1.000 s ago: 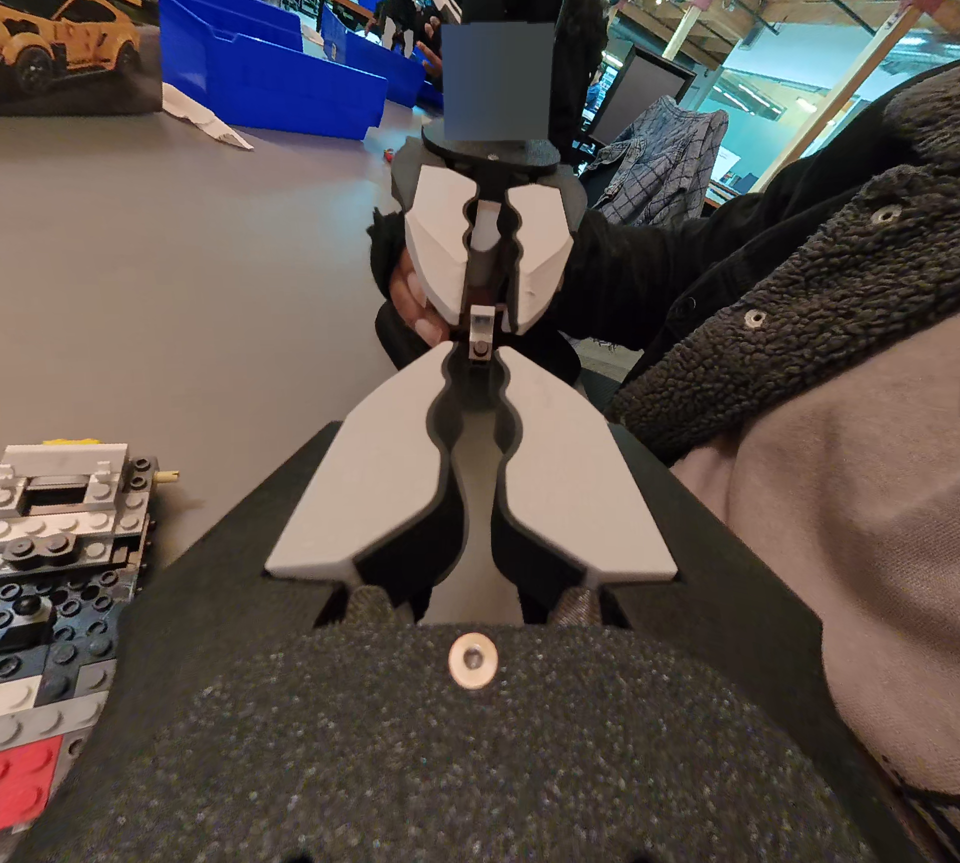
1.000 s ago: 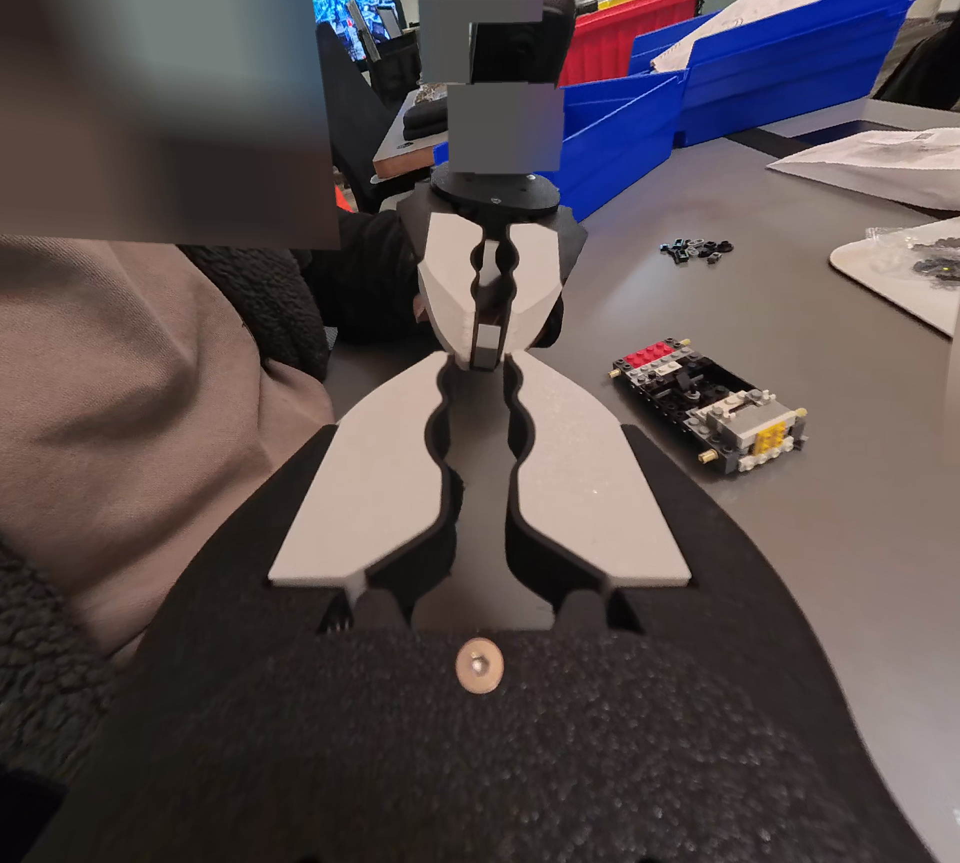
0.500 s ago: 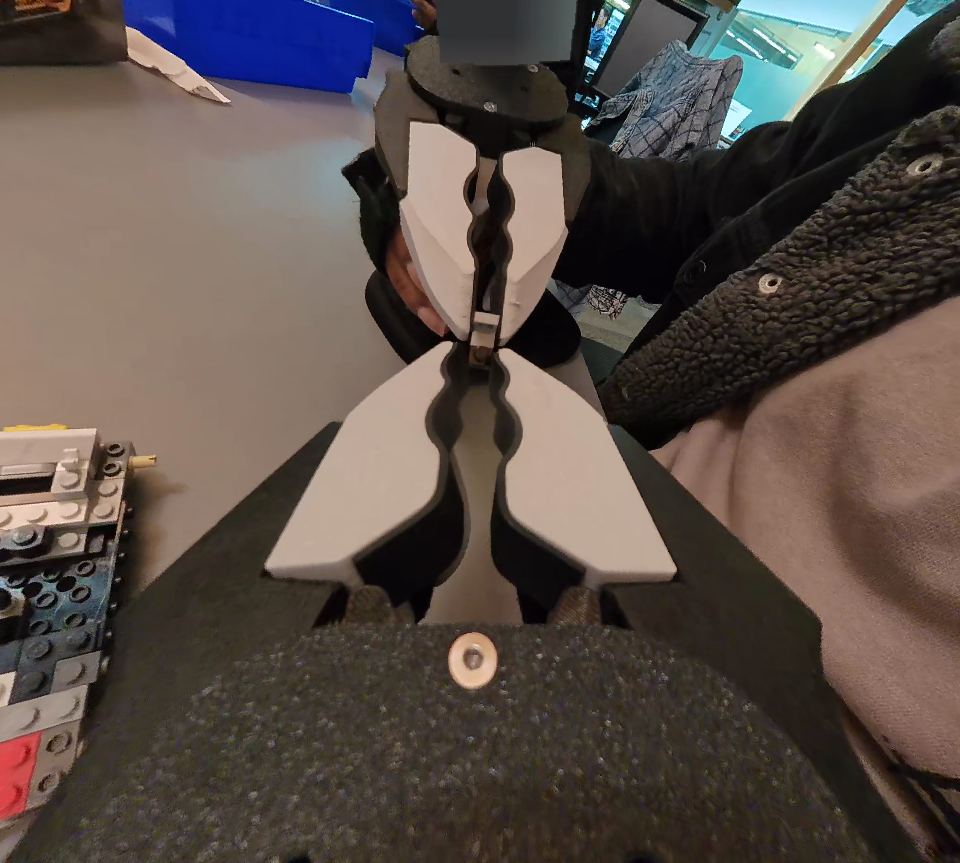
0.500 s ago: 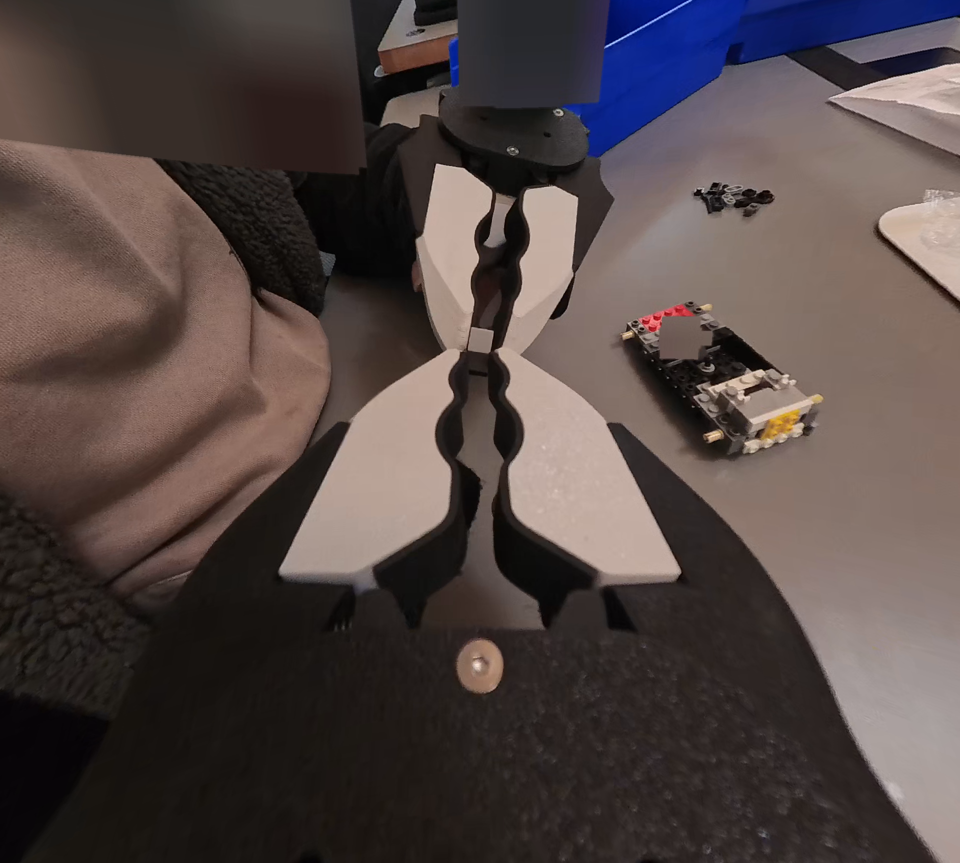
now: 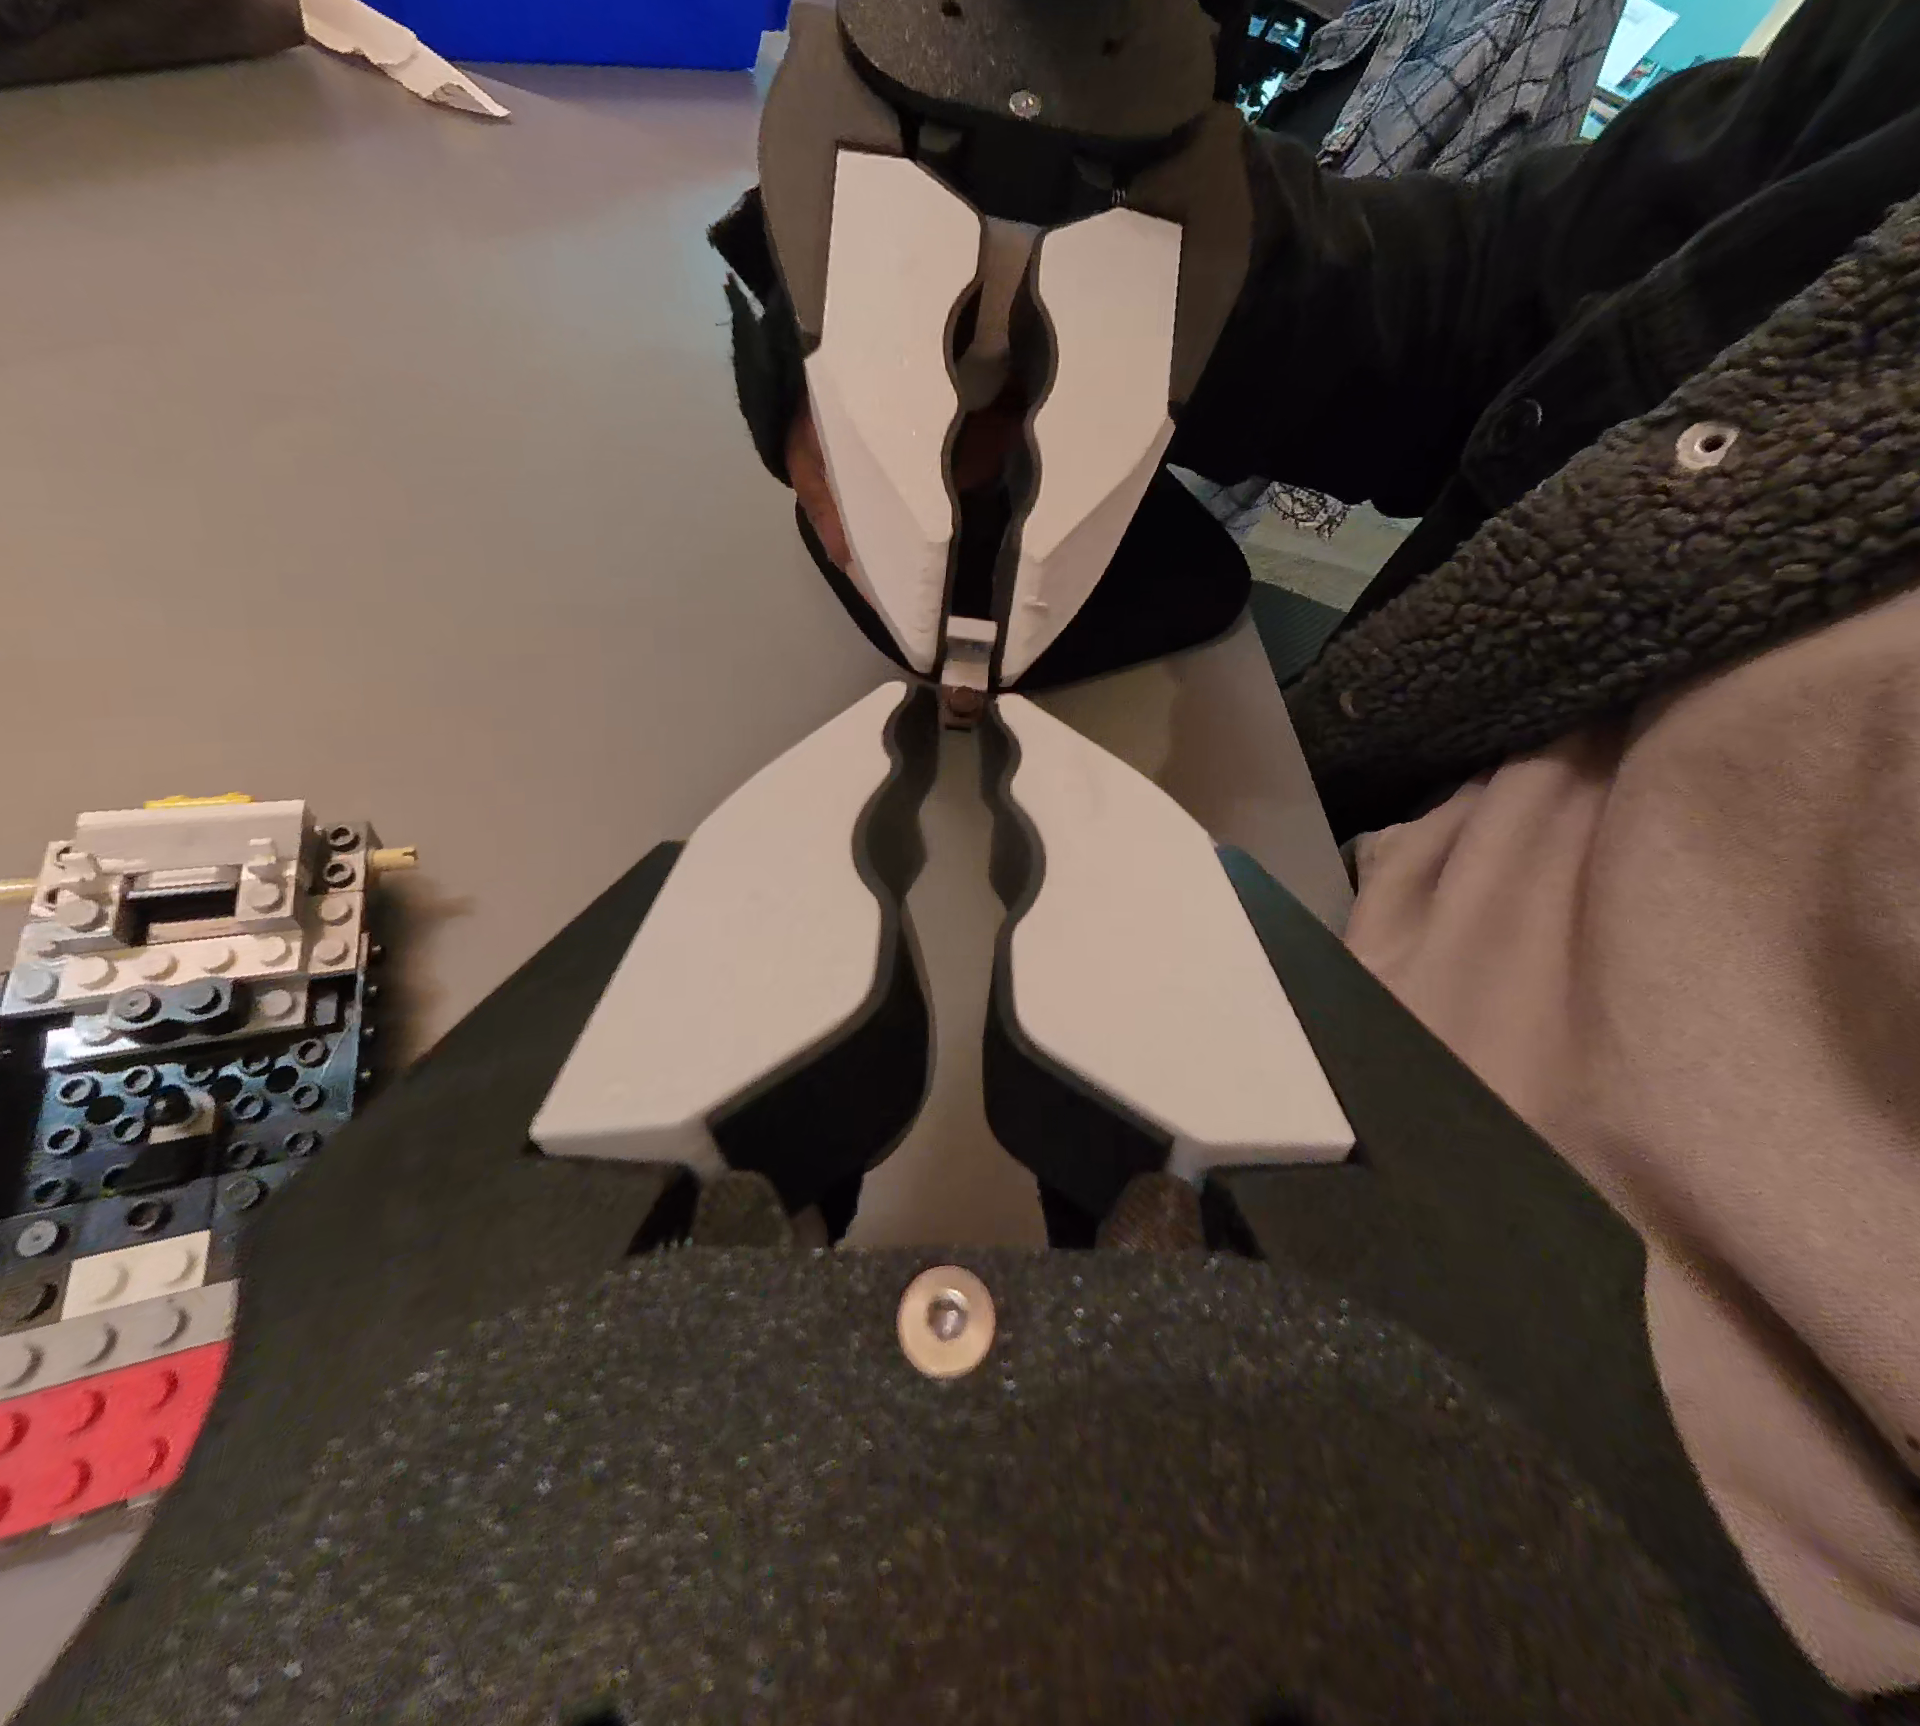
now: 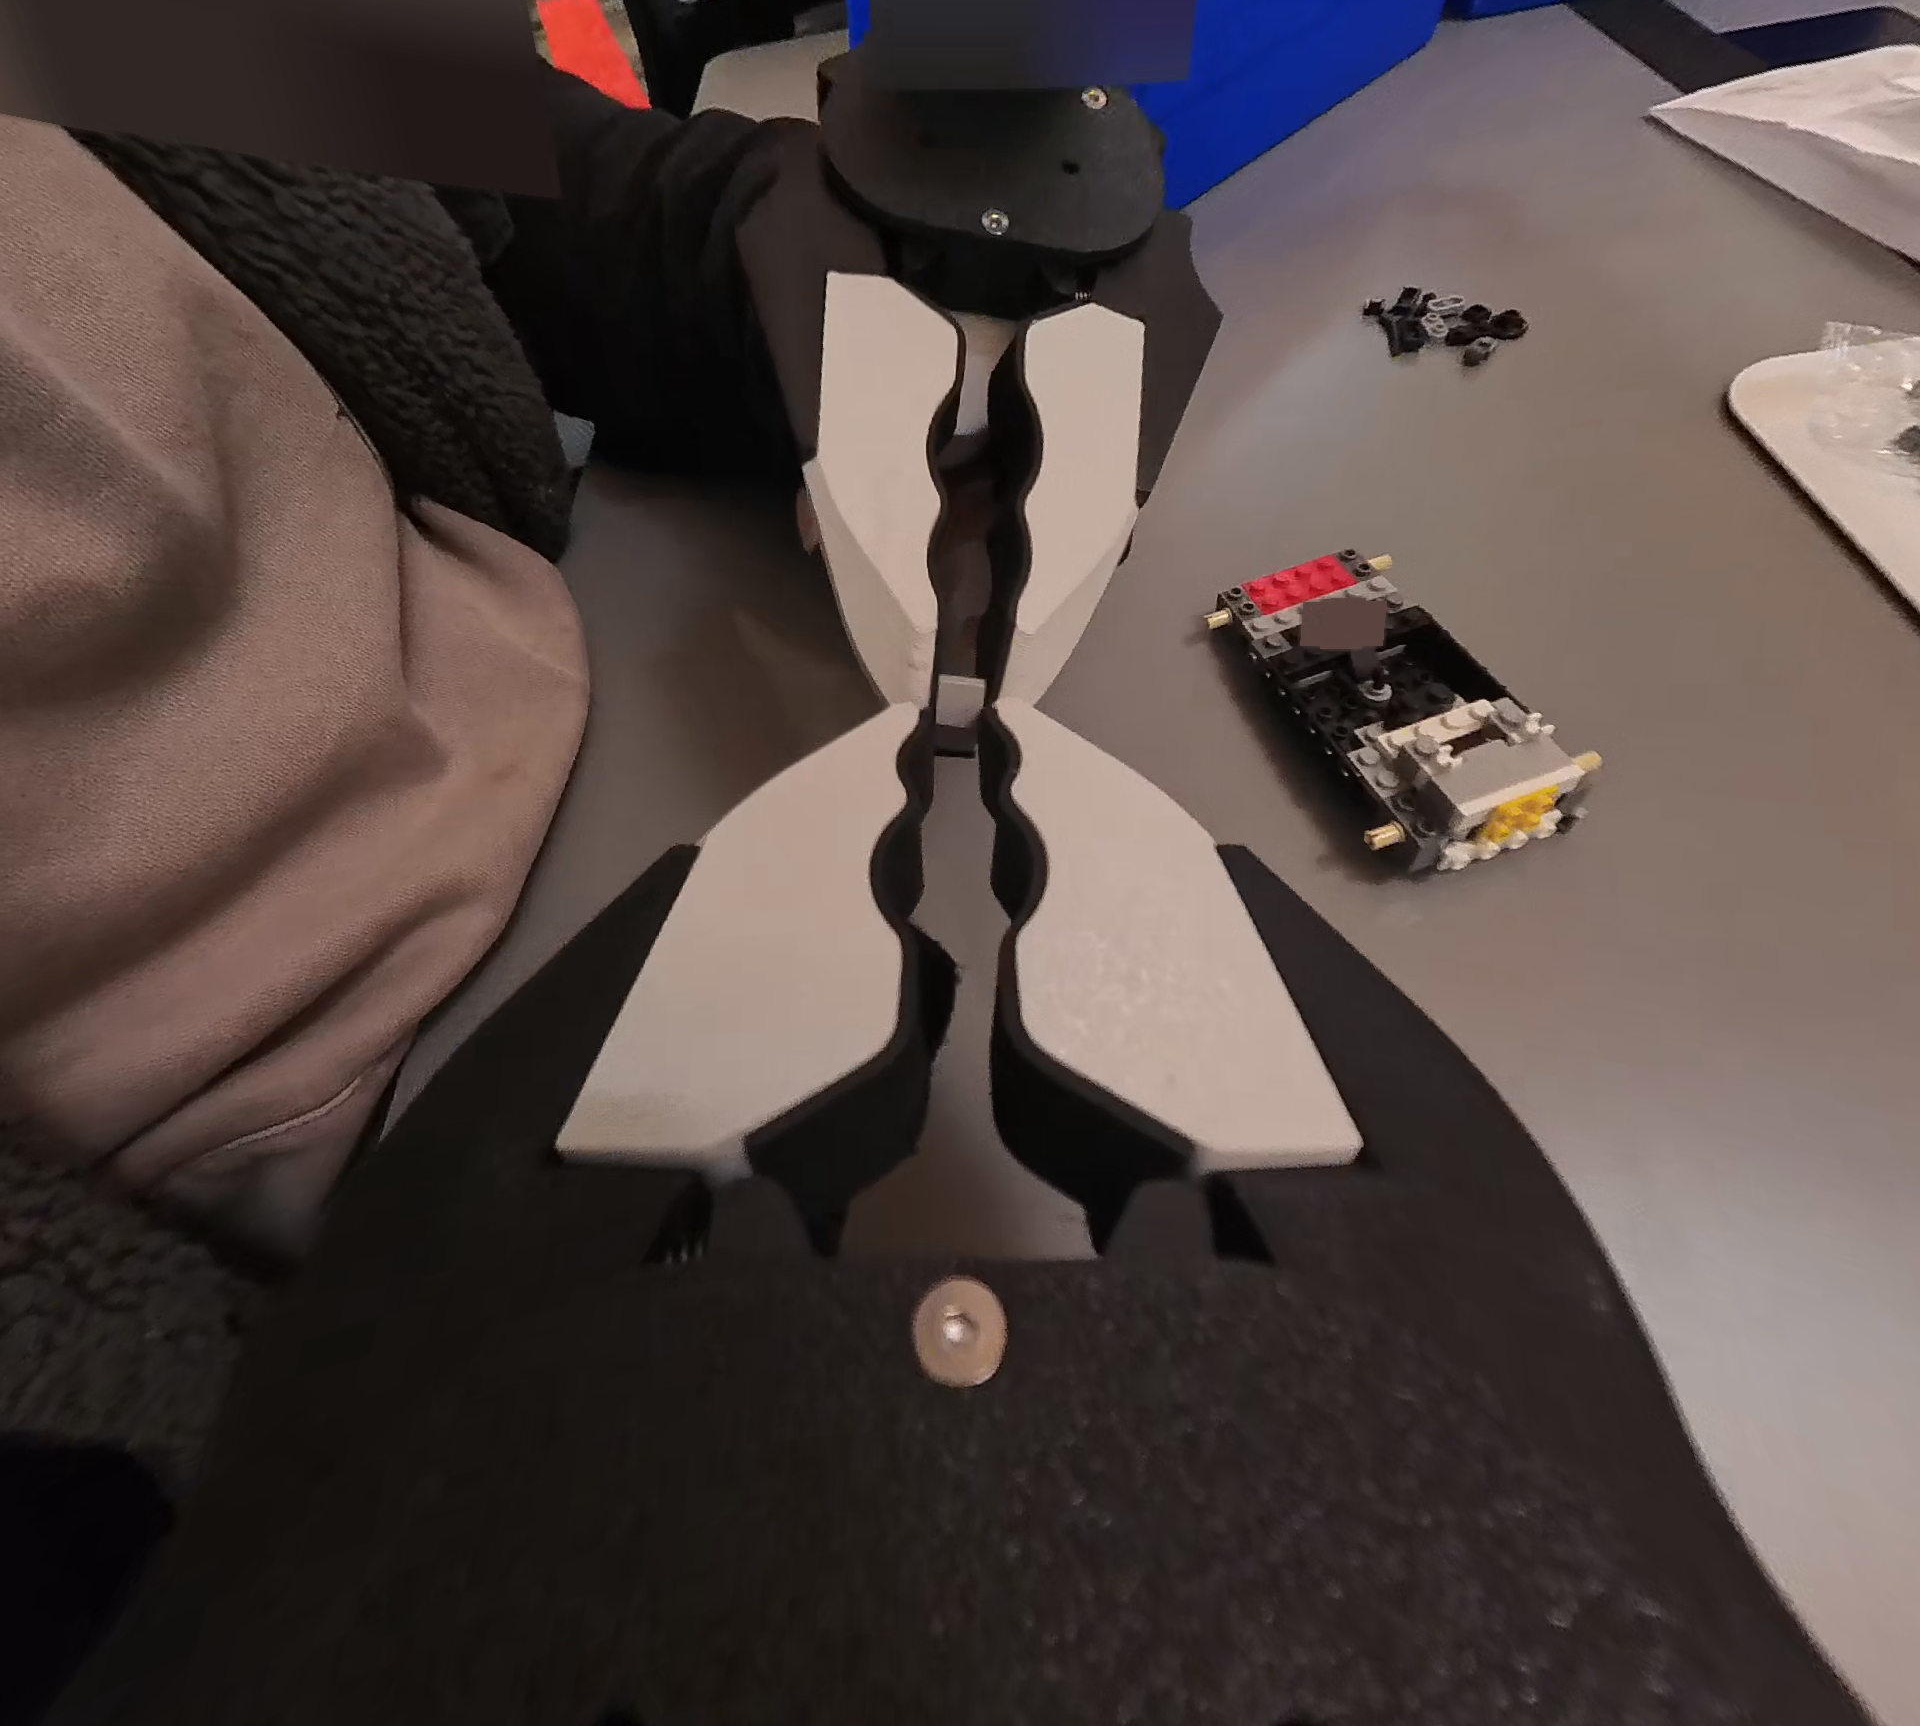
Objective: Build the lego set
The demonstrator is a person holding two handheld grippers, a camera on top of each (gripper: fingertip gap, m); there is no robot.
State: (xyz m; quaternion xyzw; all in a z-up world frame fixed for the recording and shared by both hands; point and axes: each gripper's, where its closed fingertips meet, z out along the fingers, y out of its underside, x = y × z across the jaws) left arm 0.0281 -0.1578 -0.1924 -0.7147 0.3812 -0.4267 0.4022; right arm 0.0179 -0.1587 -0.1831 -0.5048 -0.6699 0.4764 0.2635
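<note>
The partly built car chassis (image 6: 1403, 710) lies untouched on the surface (image 6: 1558, 1053). Over the last second, the left gripper (image 5: 961, 715) and right gripper (image 6: 956, 720) have closed tip-to-tip; each is clamped on a small grey piece (image 5: 968, 642), now apparently mating.

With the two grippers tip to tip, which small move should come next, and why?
Probably press the tips gently together. The left gripper pinches a small dark piece, the right gripper a small light grey brick; they meet but may not be seated.
</note>
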